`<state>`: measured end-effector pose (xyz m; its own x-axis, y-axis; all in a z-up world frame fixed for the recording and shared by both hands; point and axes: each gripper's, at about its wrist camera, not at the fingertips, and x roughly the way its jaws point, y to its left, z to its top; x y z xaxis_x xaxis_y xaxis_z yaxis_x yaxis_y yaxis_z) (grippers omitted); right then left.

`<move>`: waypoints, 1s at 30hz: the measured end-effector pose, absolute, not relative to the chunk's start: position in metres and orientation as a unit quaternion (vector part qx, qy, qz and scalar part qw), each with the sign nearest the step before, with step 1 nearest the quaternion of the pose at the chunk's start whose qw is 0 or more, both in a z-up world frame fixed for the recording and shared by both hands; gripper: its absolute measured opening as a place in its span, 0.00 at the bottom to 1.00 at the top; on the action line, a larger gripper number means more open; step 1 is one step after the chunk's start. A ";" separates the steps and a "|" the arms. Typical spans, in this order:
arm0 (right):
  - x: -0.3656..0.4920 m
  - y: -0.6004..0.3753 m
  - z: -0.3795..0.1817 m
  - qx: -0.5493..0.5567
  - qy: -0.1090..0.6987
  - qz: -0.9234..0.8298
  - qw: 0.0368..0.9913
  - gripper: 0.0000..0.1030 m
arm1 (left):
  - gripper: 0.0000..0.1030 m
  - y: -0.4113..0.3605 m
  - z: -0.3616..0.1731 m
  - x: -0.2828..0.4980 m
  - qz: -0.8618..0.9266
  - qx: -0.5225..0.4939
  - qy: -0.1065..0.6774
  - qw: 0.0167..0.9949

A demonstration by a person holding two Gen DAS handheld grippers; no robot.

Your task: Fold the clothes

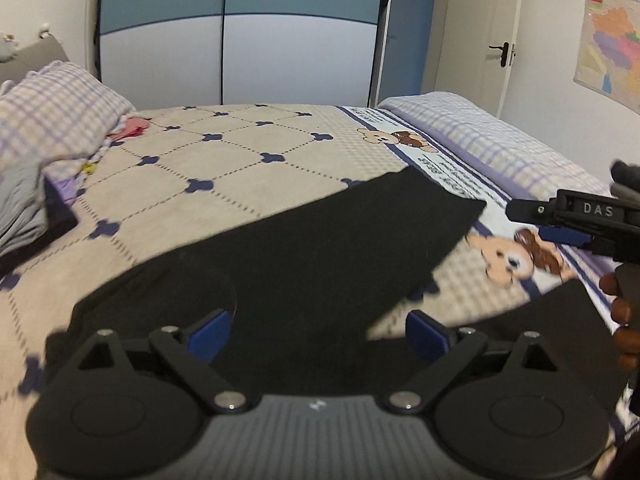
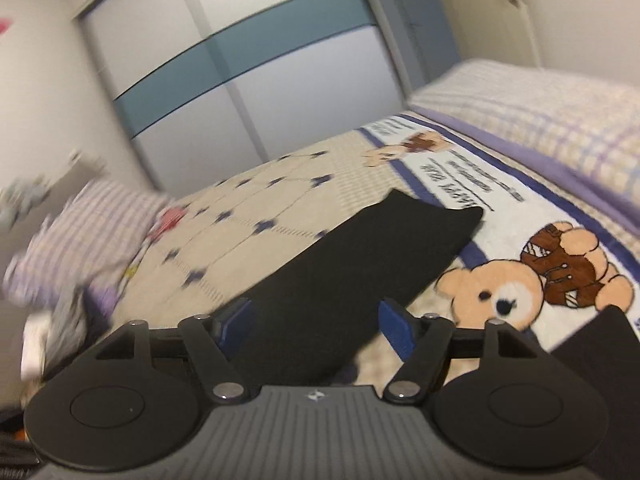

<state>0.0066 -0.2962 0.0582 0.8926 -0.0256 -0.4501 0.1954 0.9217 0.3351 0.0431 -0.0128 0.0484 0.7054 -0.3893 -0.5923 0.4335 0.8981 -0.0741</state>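
Both hand-held grippers, left (image 1: pixel 318 334) and right (image 2: pixel 316 326), hang released with spread jaws above the black garment (image 1: pixel 320 240) lying on the bed (image 1: pixel 240 168).

The letters "DAS" stand in pale capitals on the black body of the right gripper (image 1: pixel 560 222), which enters the left wrist view from the right edge. The white band (image 2: pixel 472 184) of the bedspread, beside the bear (image 2: pixel 496 292) drawn on it, carries rows of dark printed lettering seen upside down and slanted; the larger line seems to begin with "HAPPY", but the rest is too blurred to read, and the smaller lines beside it cannot be made out. The map (image 1: pixel 612 40) on the wall bears small print along its top edge that is too tiny to read.
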 end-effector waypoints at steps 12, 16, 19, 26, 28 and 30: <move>-0.056 -0.156 -0.036 0.073 0.321 -0.011 0.944 0.75 | 0.93 0.057 -0.024 -0.031 -0.130 -0.031 0.323 0.937; -0.068 -0.156 -0.062 0.057 0.322 -0.018 0.945 0.75 | 0.93 0.069 -0.045 -0.040 -0.126 -0.026 0.343 0.931; -0.083 -0.169 -0.067 0.057 0.306 -0.017 0.950 0.75 | 0.94 0.064 -0.049 -0.046 -0.144 0.029 0.333 0.931; -0.128 -0.227 -0.072 0.094 0.278 -0.066 0.954 0.75 | 0.94 0.063 -0.051 -0.064 -0.142 0.061 0.312 0.937; -0.141 -0.245 -0.073 0.102 0.272 -0.073 0.954 0.73 | 0.94 0.064 -0.048 -0.067 -0.139 0.063 0.316 0.936; -0.149 -0.258 -0.071 0.107 0.273 -0.086 0.952 0.62 | 0.94 0.067 -0.044 -0.069 -0.135 0.059 0.325 0.934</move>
<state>-0.1485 -0.2582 -0.0709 0.8367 -0.1054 -0.5374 0.2218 0.9624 0.1566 -0.0689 0.0671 -0.0439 0.7526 -0.2147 -0.6225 0.2912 0.9564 0.0222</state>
